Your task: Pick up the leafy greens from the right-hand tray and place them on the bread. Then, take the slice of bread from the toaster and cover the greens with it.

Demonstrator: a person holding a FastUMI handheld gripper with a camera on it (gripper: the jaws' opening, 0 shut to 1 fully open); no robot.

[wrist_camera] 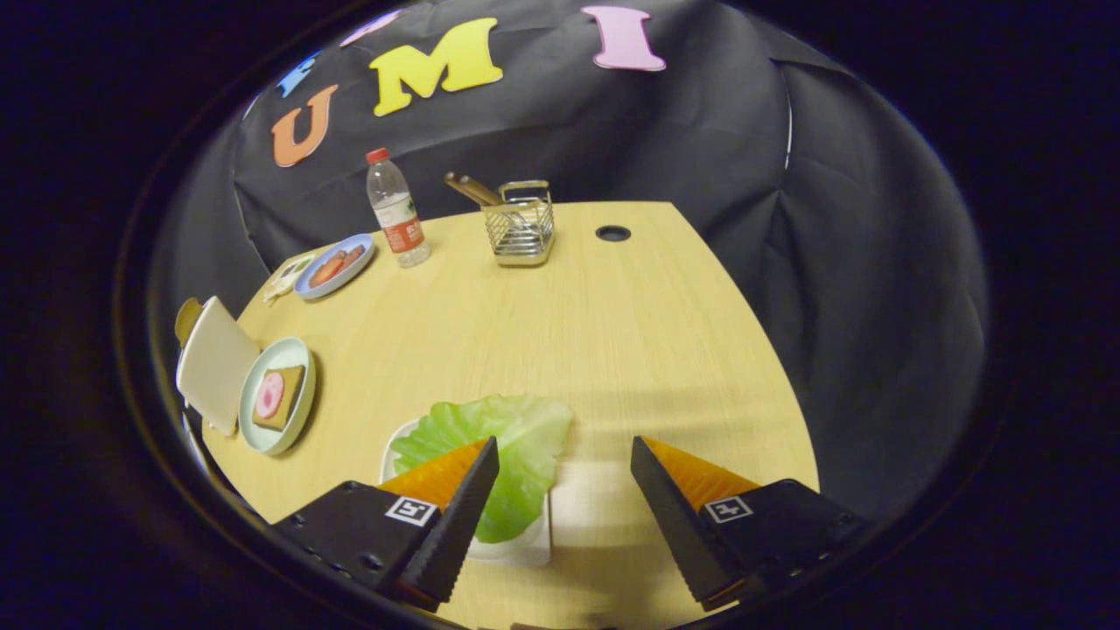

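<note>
My gripper (564,451) stands open low over the wooden table (612,350). A green leaf of lettuce (516,437) lies on a small white tray (516,547); my left finger (464,499) overlaps its near side, while the right finger (665,499) is over bare table to the leaf's right. Nothing is pressed between the fingers. Far off to the left, a pale green plate (262,433) holds a slice of bread (289,398) with a pink round slice on top. Beside that plate stands a white toaster (214,363) with a brown slice poking out of it.
At the back of the table stand a clear water bottle (398,214) with a red cap, a wire basket (521,227) with utensils, and a blue plate (332,267) with food. A round cable hole (612,233) lies near the far edge.
</note>
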